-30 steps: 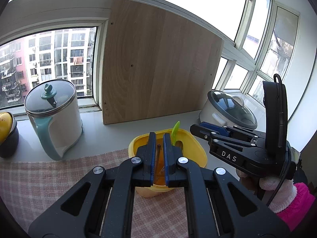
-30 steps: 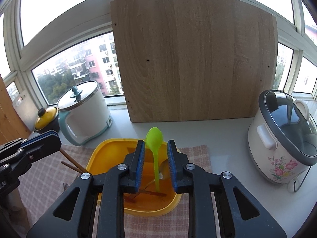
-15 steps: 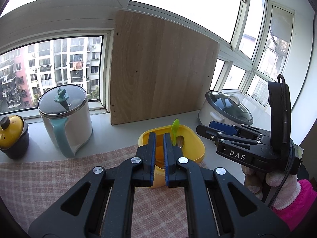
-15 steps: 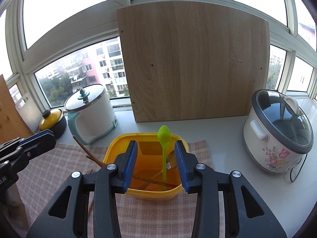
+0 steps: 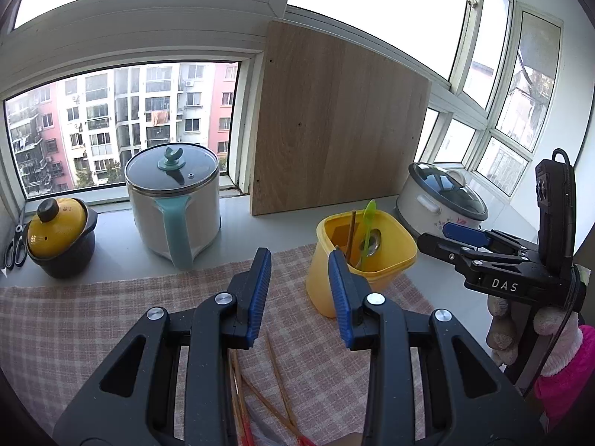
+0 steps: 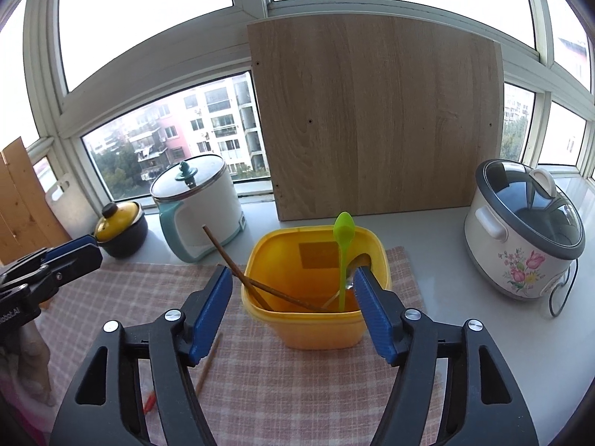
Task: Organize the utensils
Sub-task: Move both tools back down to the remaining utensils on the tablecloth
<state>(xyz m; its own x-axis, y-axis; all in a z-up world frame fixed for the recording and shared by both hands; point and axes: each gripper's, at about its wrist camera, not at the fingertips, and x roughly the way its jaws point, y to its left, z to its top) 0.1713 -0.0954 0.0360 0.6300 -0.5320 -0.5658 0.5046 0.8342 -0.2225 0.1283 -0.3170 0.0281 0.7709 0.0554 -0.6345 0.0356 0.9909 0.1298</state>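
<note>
A yellow tub (image 6: pixel 319 330) stands on the checked cloth (image 6: pixel 122 286) and holds a green spoon (image 6: pixel 343 238), a metal spoon (image 6: pixel 359 264) and wooden chopsticks (image 6: pixel 238 264). The tub (image 5: pixel 334 290) also shows in the left wrist view, right of centre. My right gripper (image 6: pixel 292 278) is open and empty, just in front of the tub. My left gripper (image 5: pixel 299 260) is open and empty, to the tub's left. More chopsticks (image 5: pixel 275 397) lie on the cloth under the left gripper.
A white and teal pot (image 5: pixel 174 200), a small yellow-lidded pot (image 5: pixel 59 238), scissors (image 5: pixel 13 251), a wooden board (image 6: pixel 375 122) and a rice cooker (image 6: pixel 520 230) stand along the window sill. A chopstick (image 6: pixel 208 368) lies on the cloth.
Both grippers have opened and drawn back from the tub. The green spoon and a chopstick now stand free in the tub.
</note>
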